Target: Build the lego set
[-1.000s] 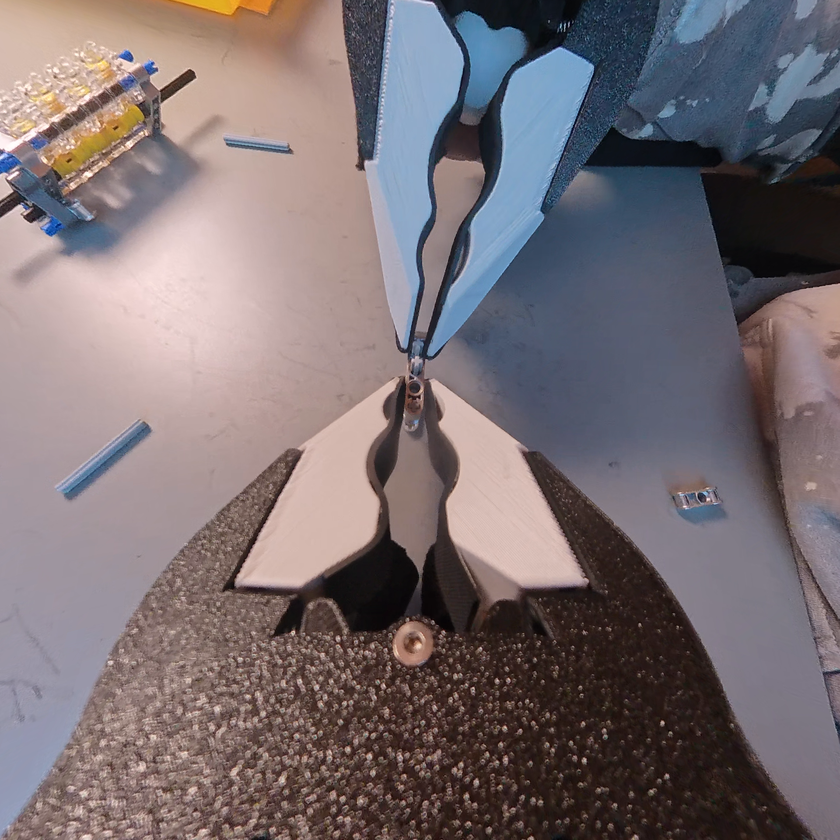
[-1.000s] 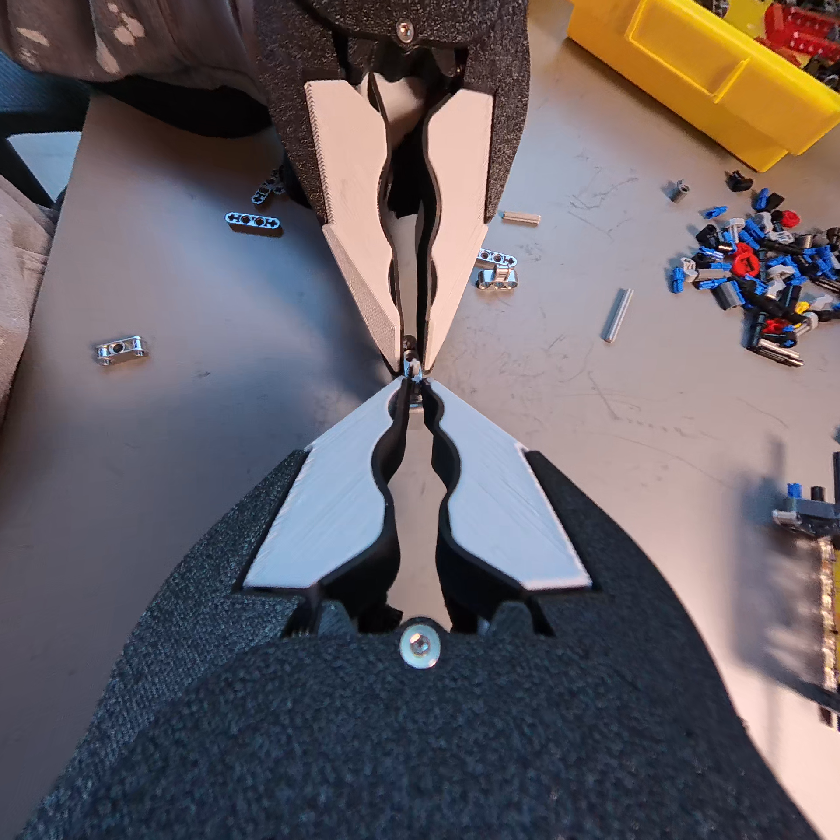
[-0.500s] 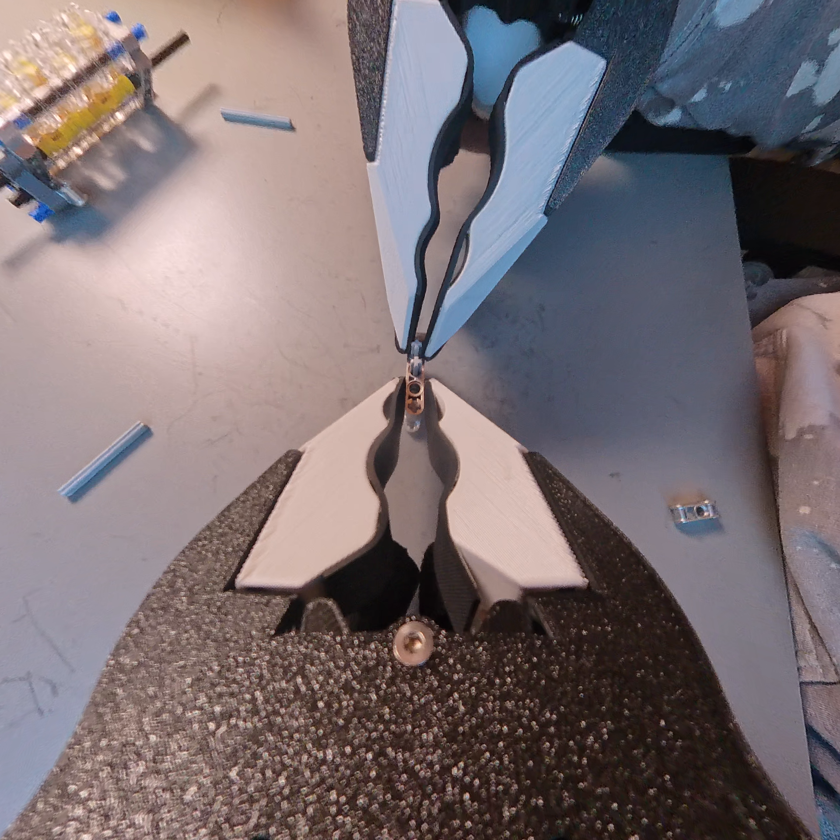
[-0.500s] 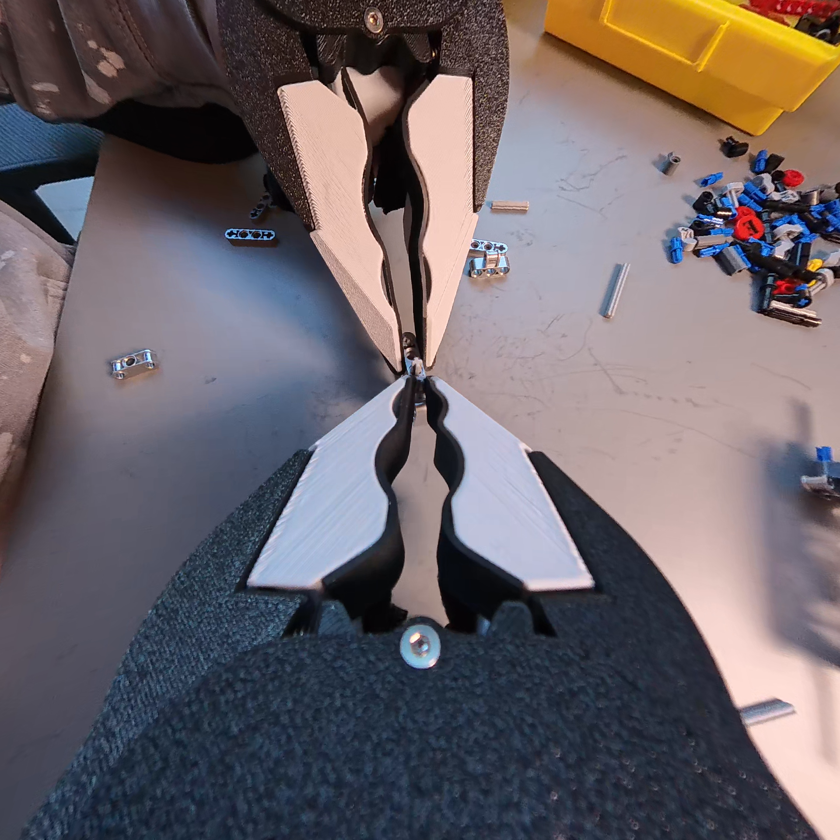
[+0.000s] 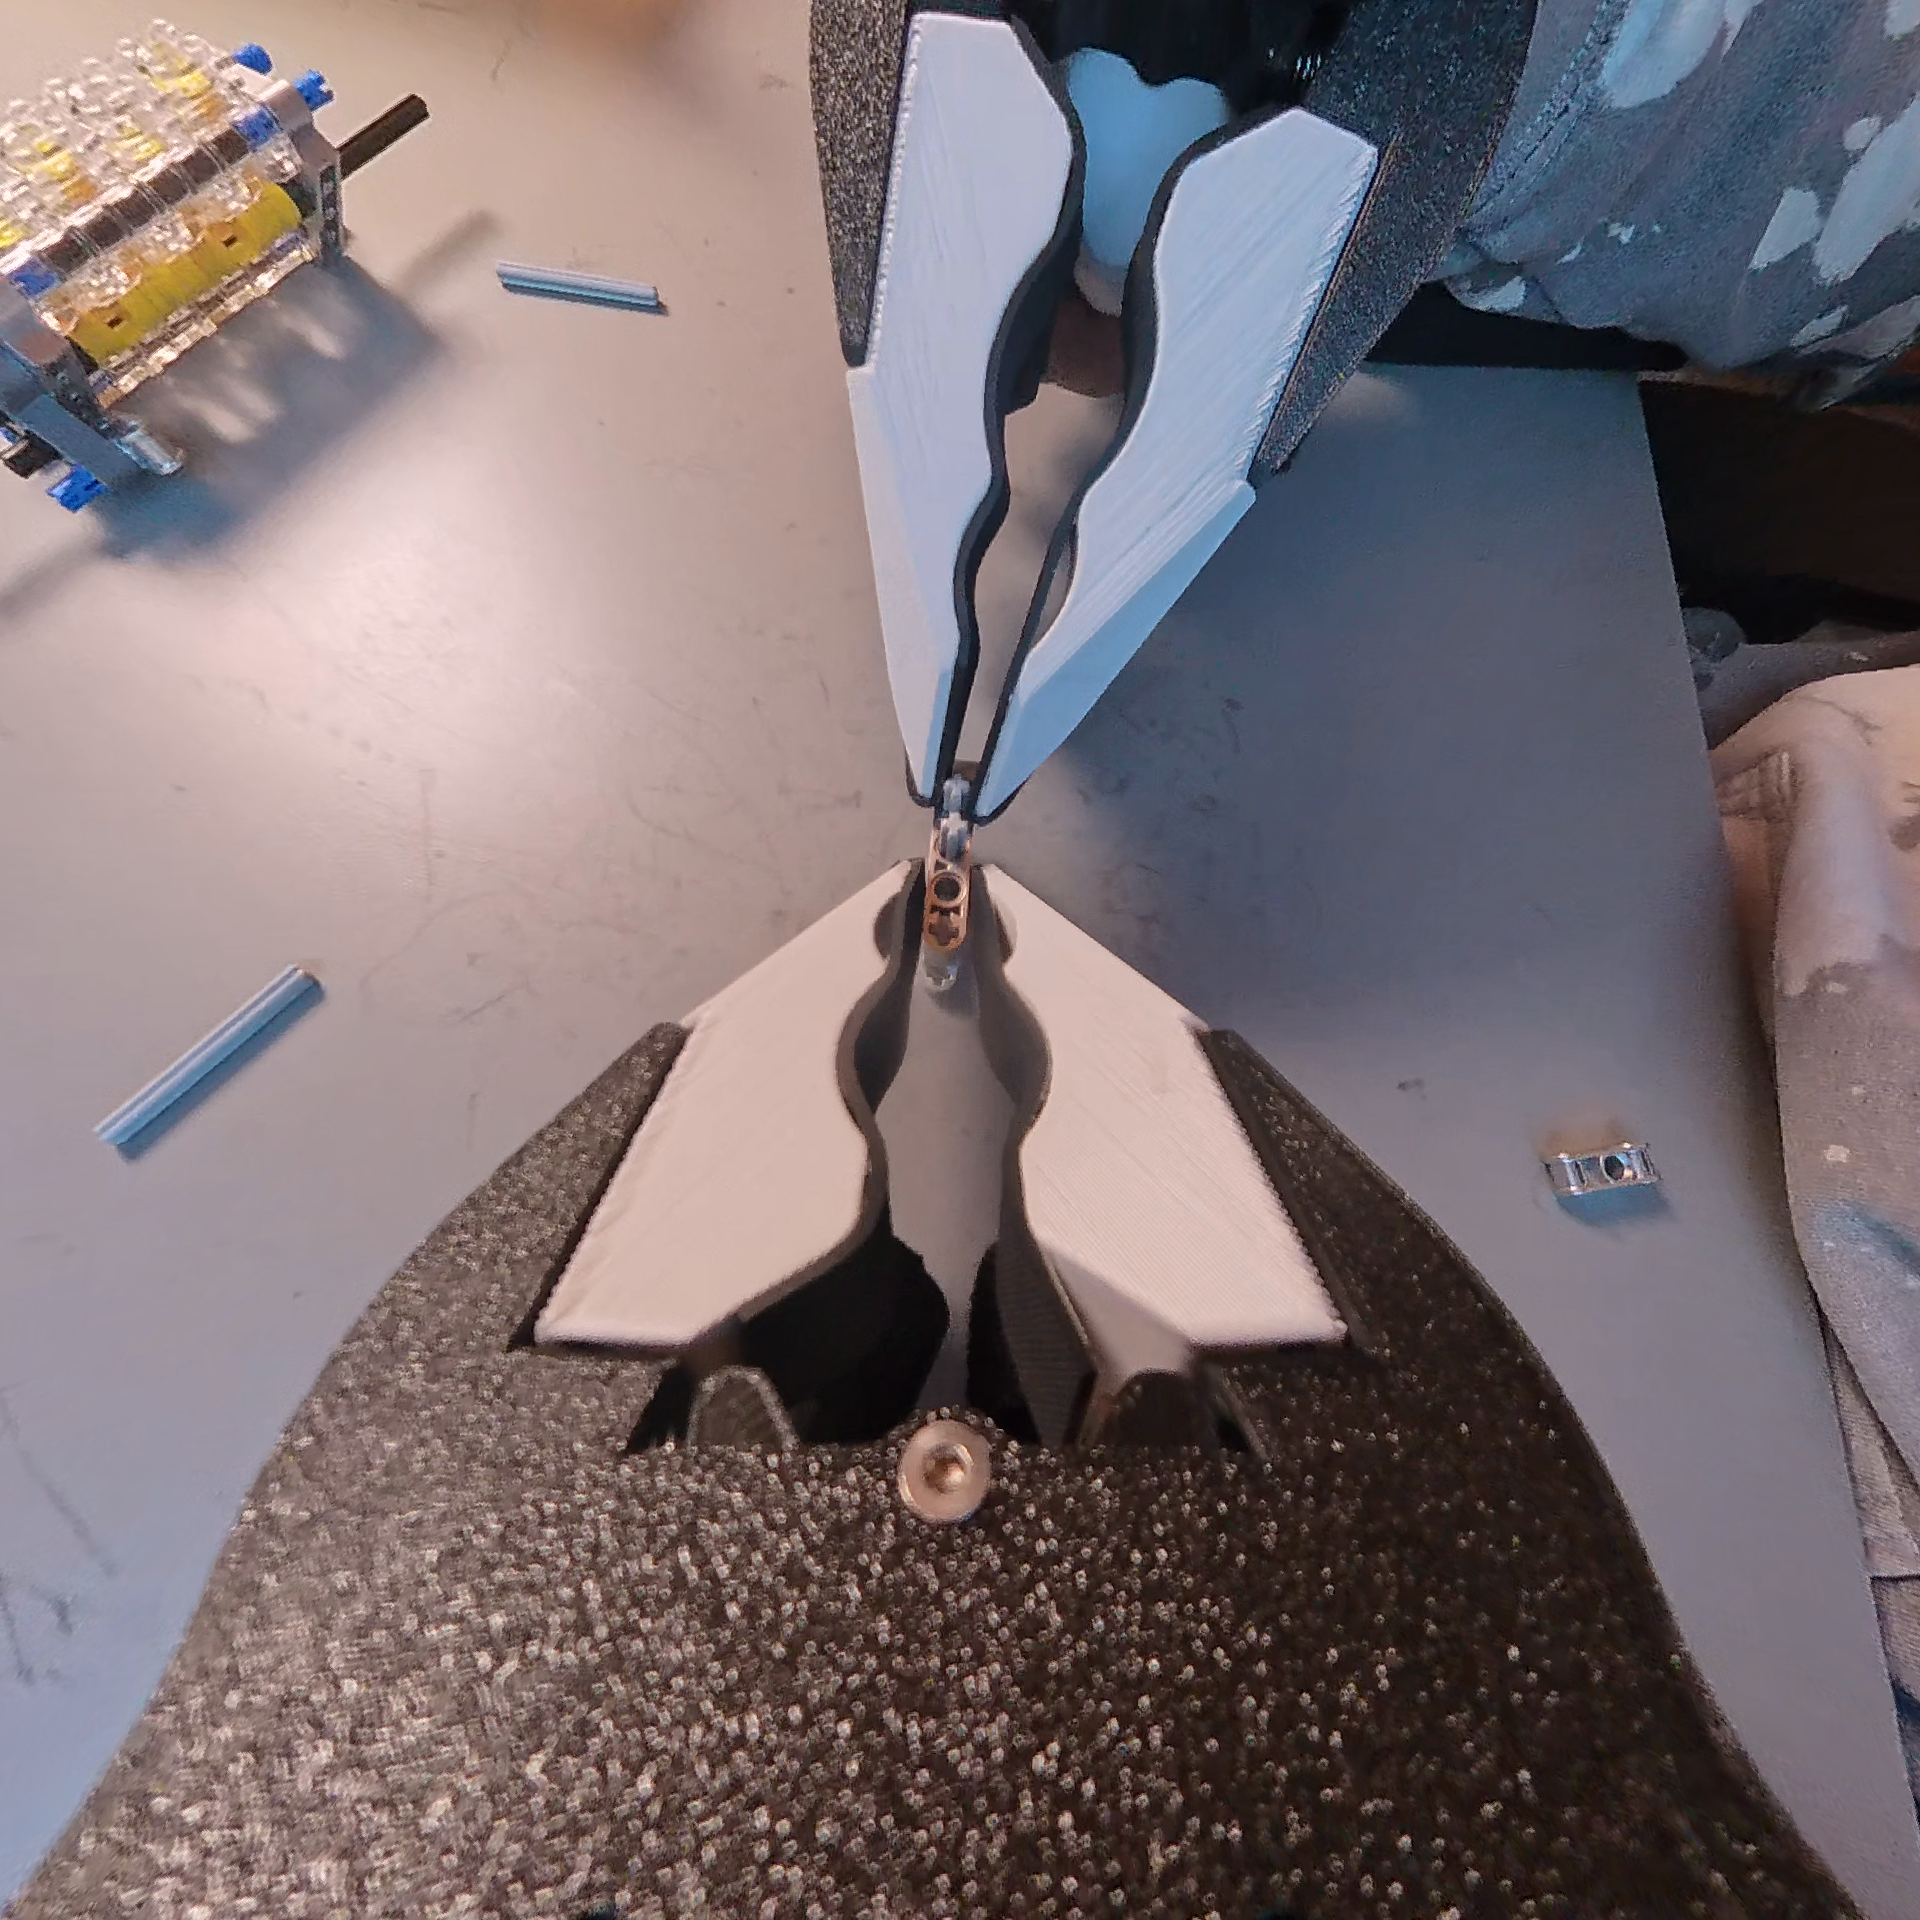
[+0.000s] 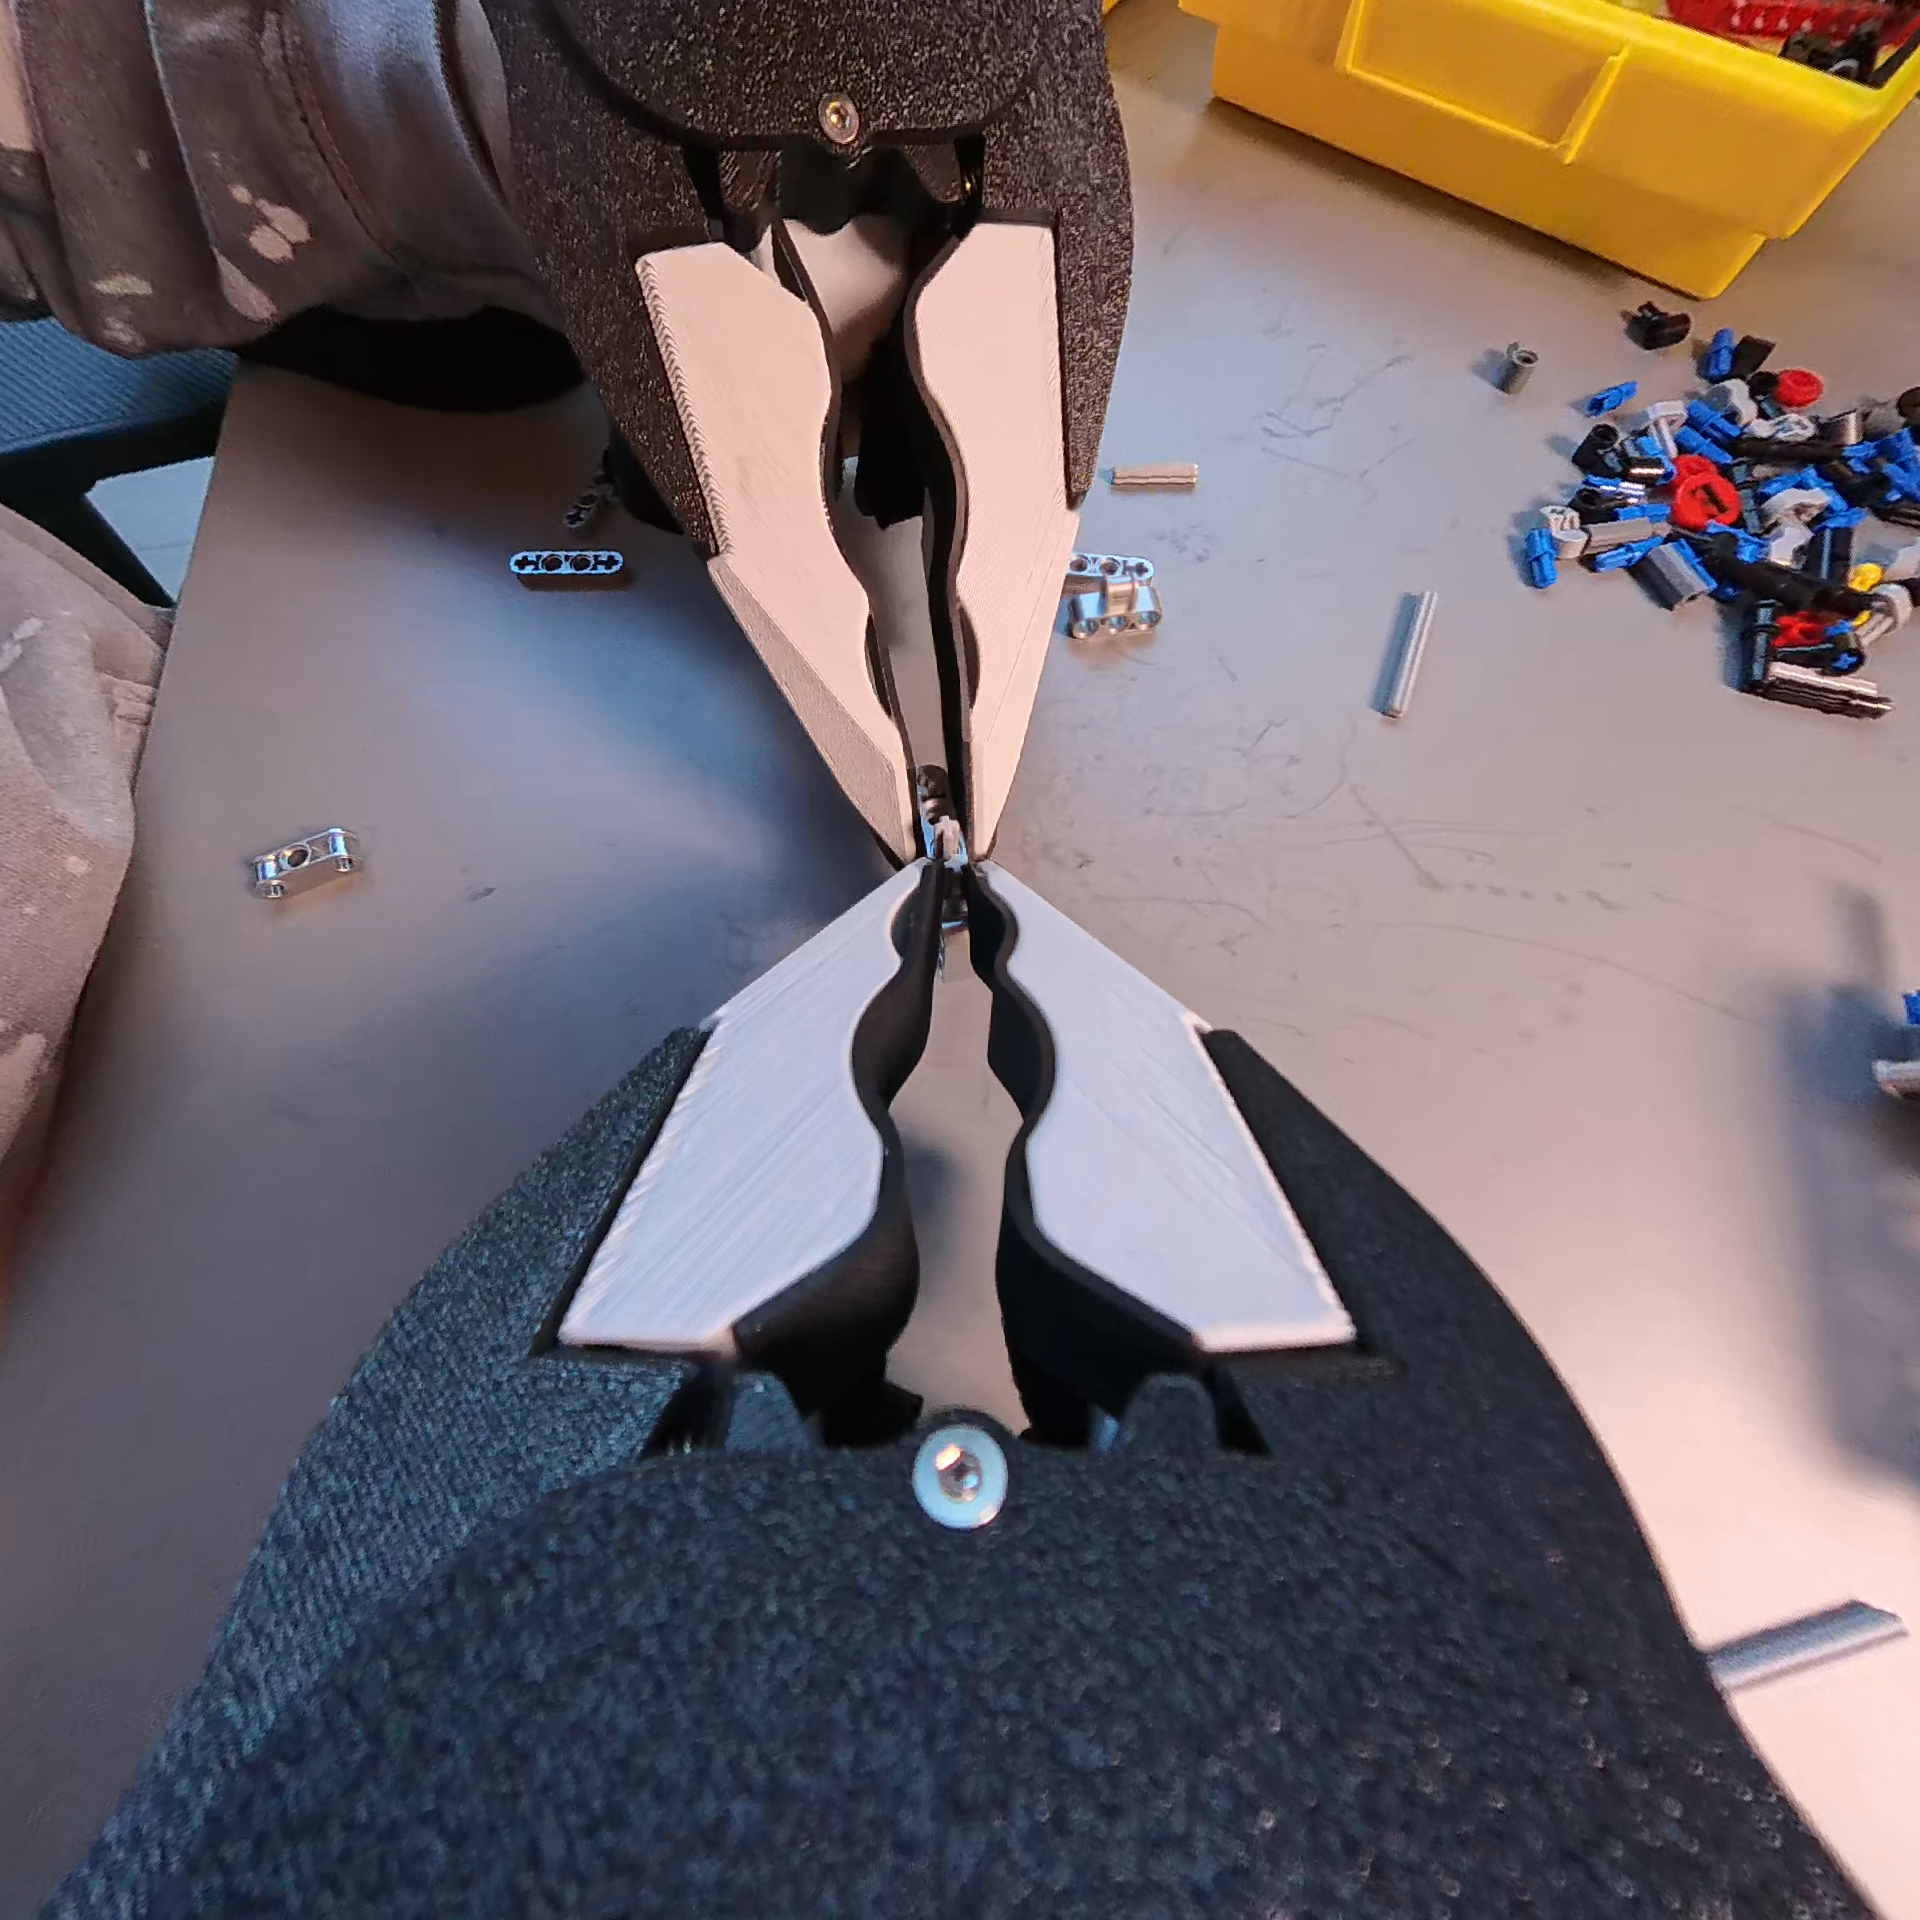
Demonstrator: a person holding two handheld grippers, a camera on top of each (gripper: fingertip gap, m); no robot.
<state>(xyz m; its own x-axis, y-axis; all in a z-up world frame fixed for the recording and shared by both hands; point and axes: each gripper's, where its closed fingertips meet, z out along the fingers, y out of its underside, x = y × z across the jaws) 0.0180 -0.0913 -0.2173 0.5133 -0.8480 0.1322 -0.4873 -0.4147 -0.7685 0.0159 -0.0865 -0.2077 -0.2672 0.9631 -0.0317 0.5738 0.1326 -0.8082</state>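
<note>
My left gripper (image 5: 948,883) is shut on a small thin grey beam (image 5: 945,902) with holes, held on edge above the grey table (image 5: 520,727). My right gripper (image 5: 961,792) comes in from the top of the left wrist view, tip to tip with it, and is shut on a small grey pin (image 5: 956,808) that meets the end of the beam. In the right wrist view my right gripper (image 6: 948,883) is at the bottom and the left gripper (image 6: 938,821) reaches down from the top. The small pieces (image 6: 948,847) touch between the tips and are mostly hidden.
A clear and yellow brick assembly (image 5: 135,260) stands at the far left, with light grey axles (image 5: 577,288) (image 5: 208,1055) and a small silver beam (image 5: 1600,1174) nearby. A yellow bin (image 6: 1558,135), a pile of small parts (image 6: 1745,540), loose beams (image 6: 569,564) (image 6: 307,860) and a sleeve (image 6: 260,156) lie around. Both grippers' tips are close together, under 4 cm apart.
Both grippers stay shut and tip to tip on the joined pieces. The pair has drifted a little over the table, so the bin and the parts pile have shifted in the right wrist view.
</note>
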